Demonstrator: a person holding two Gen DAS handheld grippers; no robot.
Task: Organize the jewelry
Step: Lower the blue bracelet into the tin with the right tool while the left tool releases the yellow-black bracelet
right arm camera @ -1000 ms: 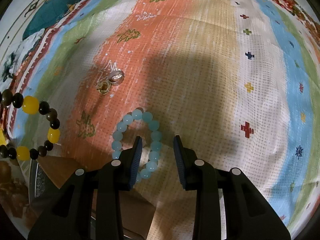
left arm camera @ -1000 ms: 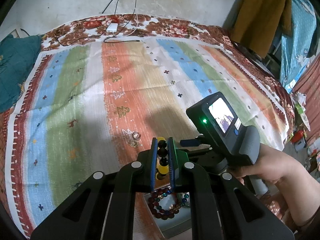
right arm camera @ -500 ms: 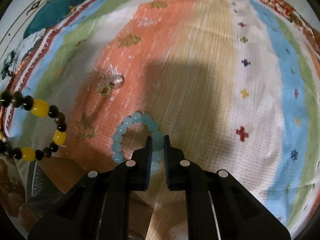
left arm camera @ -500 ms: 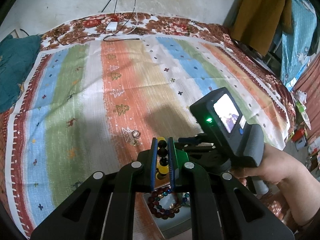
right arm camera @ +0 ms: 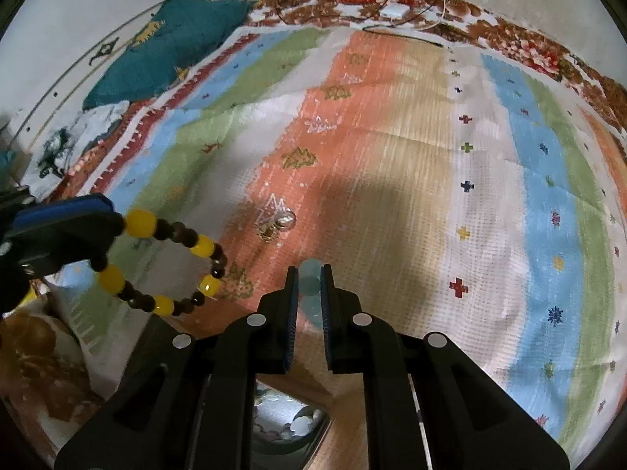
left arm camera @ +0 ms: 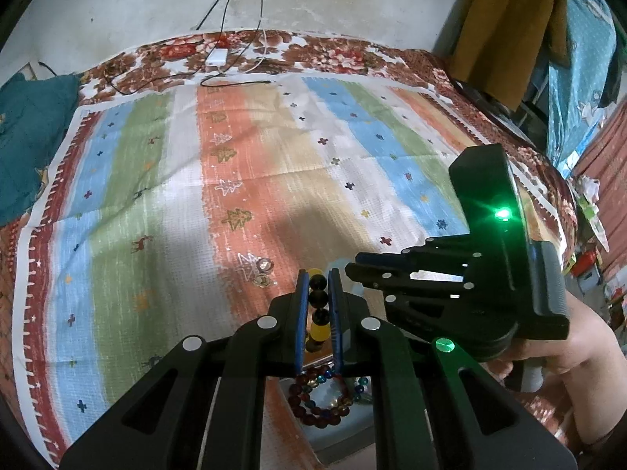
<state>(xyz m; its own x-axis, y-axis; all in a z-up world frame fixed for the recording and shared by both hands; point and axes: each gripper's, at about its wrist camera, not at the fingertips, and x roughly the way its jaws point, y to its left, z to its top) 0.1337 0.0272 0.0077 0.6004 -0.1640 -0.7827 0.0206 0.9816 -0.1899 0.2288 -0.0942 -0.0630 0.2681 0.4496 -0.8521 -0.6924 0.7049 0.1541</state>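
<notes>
A pale blue bead bracelet (right arm camera: 311,288) is pinched between the two fingers of the right gripper (right arm camera: 309,305). The fingers are almost closed, with only the beads between them. Just a few beads can be seen; the rest is hidden behind the fingers.

A black and yellow bead bracelet (right arm camera: 172,270) is pinched by the left gripper (left arm camera: 318,313). Those fingers are pressed together on it too. From the right wrist view, this bracelet hangs as an open ring to the left of the right fingers, above the cloth.

Past the fingertips of both grippers, a little to the left, two small shiny pieces (left arm camera: 263,272) lie on the orange stripe of the striped cloth (left arm camera: 156,196). It cannot be told what they are.

Below the left fingers, a dark red bead bracelet (left arm camera: 319,399) with some blue beads lies in a small box (left arm camera: 337,436).

To the right of the left fingers, the right gripper is held by a hand (left arm camera: 564,348).
</notes>
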